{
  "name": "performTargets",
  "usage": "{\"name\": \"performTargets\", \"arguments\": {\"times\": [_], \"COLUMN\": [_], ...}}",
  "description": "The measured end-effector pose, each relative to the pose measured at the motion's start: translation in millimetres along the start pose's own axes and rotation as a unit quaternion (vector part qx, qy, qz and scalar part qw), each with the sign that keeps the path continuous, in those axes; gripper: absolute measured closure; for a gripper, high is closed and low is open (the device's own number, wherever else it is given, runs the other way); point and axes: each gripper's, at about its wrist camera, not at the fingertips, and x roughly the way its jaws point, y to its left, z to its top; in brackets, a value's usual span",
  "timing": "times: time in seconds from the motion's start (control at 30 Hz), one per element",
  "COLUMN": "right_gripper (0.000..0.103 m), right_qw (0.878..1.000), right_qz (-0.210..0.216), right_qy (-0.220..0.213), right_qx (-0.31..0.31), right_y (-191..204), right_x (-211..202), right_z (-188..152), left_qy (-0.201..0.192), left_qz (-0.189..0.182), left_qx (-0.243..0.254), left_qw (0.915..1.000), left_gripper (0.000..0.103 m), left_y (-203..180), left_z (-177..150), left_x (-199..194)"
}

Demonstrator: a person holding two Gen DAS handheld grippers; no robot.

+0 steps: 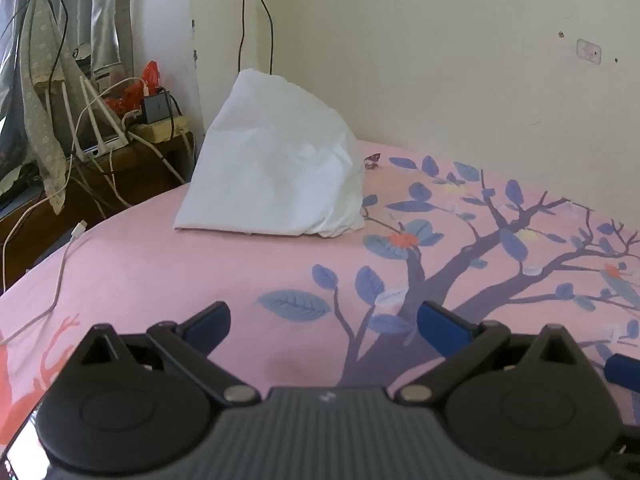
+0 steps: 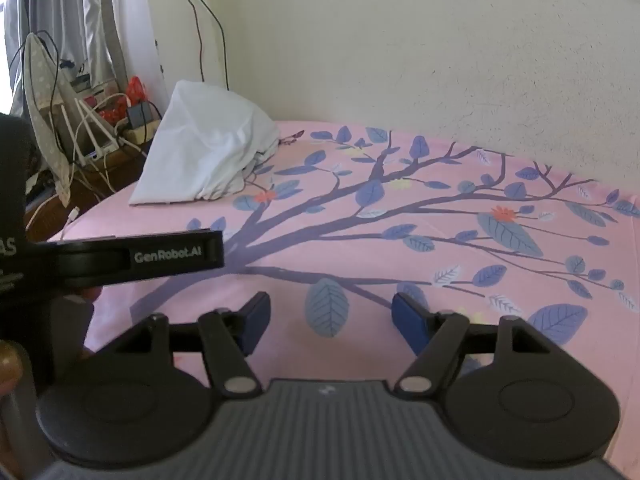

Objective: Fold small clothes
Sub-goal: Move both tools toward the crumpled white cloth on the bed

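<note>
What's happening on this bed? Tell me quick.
A person holds a gripper in each hand over a pink bedsheet. The left gripper and right gripper are both open and empty. A white garment lies heaped near the wall, untouched, ahead of both grippers. No folding has started yet.

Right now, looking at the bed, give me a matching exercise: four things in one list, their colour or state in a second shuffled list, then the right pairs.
Things:
1. white cloth
2. bedsheet
3. left gripper
4. charging cable

Descriptions:
A. pink with a blue-leaved tree print
B. open, nothing between its fingers
C. heaped near the wall at the far end of the bed
D. trailing over the bed's left edge

Pairs: 1-C, 2-A, 3-B, 4-D
</note>
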Motion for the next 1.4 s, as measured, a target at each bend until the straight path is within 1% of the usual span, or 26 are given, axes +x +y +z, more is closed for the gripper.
{"name": "performTargets", "arguments": {"times": [0.1,0.13,0.4,0.5,1.0,1.17,1.27,1.33,1.4], "right_gripper": [0.035,0.035,0.035,0.035,0.035,0.035,0.035,0.035,0.035], "right_qw": [1.000,1.000,1.000,1.000,1.000,1.000,0.999,0.998,0.997], "right_qz": [-0.001,-0.001,0.001,0.002,0.003,-0.007,-0.024,-0.032,-0.035], "right_qy": [-0.001,-0.001,-0.001,-0.001,-0.001,-0.009,-0.019,-0.029,-0.038], "right_qx": [0.001,0.001,0.001,0.002,0.004,0.020,0.039,0.049,0.062], "right_y": [-0.5,-0.7,-0.7,-1.0,-1.5,-5.3,-13.5,-20.8,-28.4], "right_x": [-0.3,-0.4,-0.4,-0.4,0.3,-0.5,-1.8,-4.3,-3.9], "right_z": [-0.3,-0.4,-0.9,-1.0,-1.8,-4.9,-3.0,-0.6,1.7], "left_qy": [-0.004,0.008,0.004,0.010,0.015,0.010,0.009,0.008,0.006], "left_qz": [0.000,0.009,0.005,0.013,0.011,0.005,-0.003,-0.024,-0.037], "left_qx": [0.005,0.009,0.007,0.010,0.015,0.020,0.023,0.036,0.050], "left_qw": [1.0000,0.9999,1.0000,0.9998,0.9997,0.9997,0.9997,0.9990,0.9980], "left_gripper": [0.000,0.000,0.000,0.000,0.000,0.000,0.000,0.000,0.001], "left_y": [1.3,-1.7,9.7,4.5,2.0,0.7,0.5,-0.7,0.0], "left_z": [-0.7,-0.8,-8.6,-6.9,-5.0,-5.6,-5.8,-6.2,-10.0], "left_x": [-1.4,0.9,-1.8,1.6,1.5,0.2,-0.3,-2.4,-11.7]}}
